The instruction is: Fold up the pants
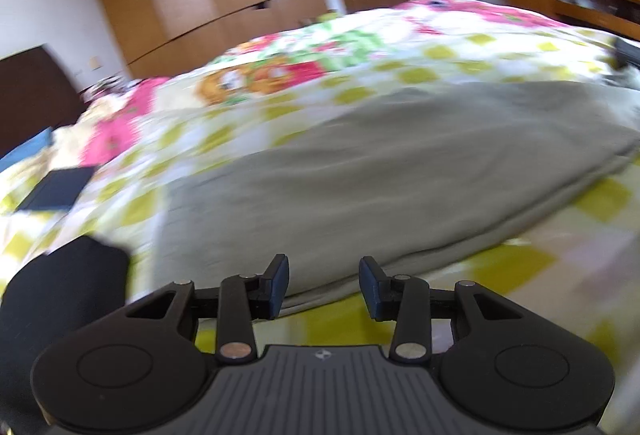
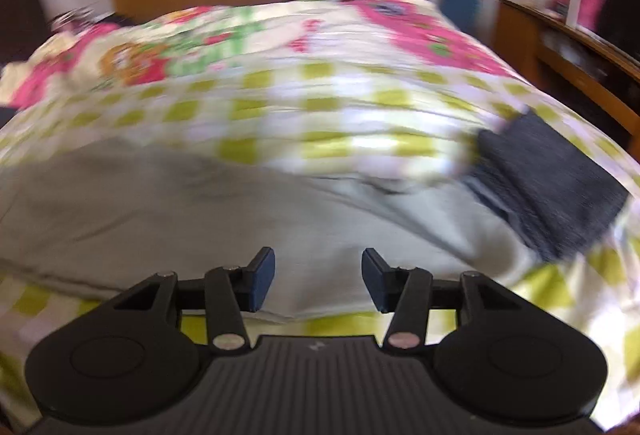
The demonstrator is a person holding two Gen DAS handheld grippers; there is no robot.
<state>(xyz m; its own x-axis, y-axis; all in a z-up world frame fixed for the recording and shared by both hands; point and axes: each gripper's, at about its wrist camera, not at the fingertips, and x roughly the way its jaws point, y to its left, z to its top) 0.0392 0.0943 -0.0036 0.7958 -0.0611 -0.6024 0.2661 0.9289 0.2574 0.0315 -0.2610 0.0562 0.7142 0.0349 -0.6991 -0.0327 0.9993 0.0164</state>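
Grey cotton pants lie flat on bed w/ green-checked floral bedsheet. Left tool & right tool both spread apart, empty, near pants' front edge.

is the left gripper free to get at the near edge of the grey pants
Probably yes: the left gripper is open, holding nothing, and the grey pants lie flat on the bedspread just ahead, with nothing between.
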